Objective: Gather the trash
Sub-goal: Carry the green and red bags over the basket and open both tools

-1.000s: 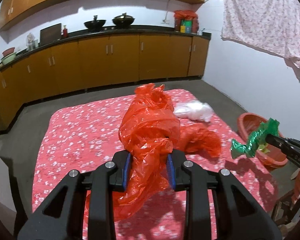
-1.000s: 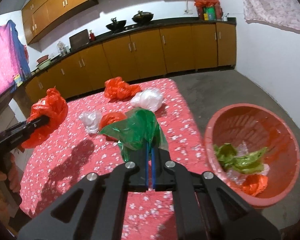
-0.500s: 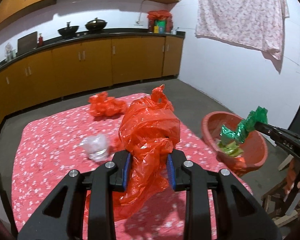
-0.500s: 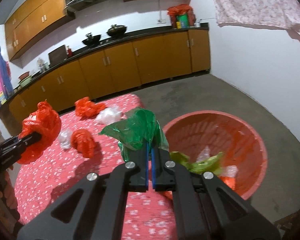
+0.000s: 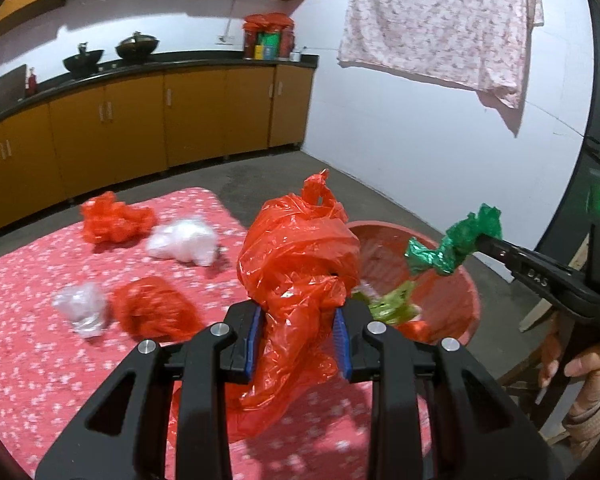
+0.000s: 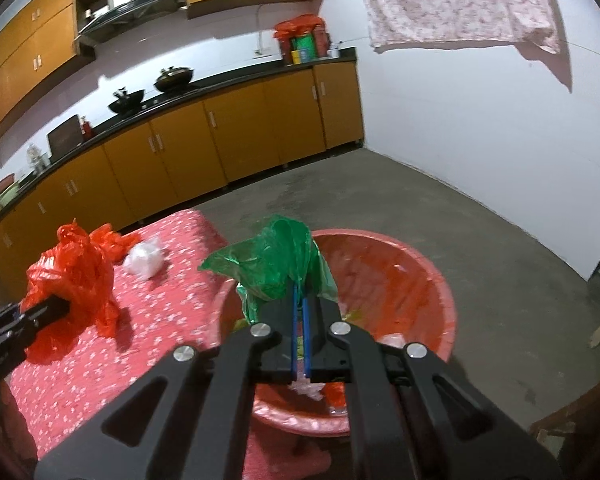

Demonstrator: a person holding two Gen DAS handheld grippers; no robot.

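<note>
My left gripper [image 5: 298, 334] is shut on a crumpled red plastic bag [image 5: 300, 268], held above the right edge of the red flowered table [image 5: 40, 360]. In the right wrist view the same red bag [image 6: 76, 276] shows at the left. My right gripper [image 6: 300, 312] is shut on a green plastic bag [image 6: 272, 260], right over the red basin [image 6: 428, 280]. From the left wrist view that green bag [image 5: 456, 244] hangs above the basin [image 5: 464, 296], which holds green and orange scraps.
On the table lie a red bag [image 5: 114, 222], a white bag [image 5: 182, 242], a small clear bag [image 5: 82, 308] and another red bag [image 5: 150, 308]. Orange cabinets [image 5: 140, 128] line the far wall. A cloth [image 5: 440, 20] hangs on the right. A hand [image 5: 580, 364] holds the right gripper.
Both grippers have swung to the right with their bags. The basin has come into the middle of the right wrist view, and the green bag now hangs over it.
</note>
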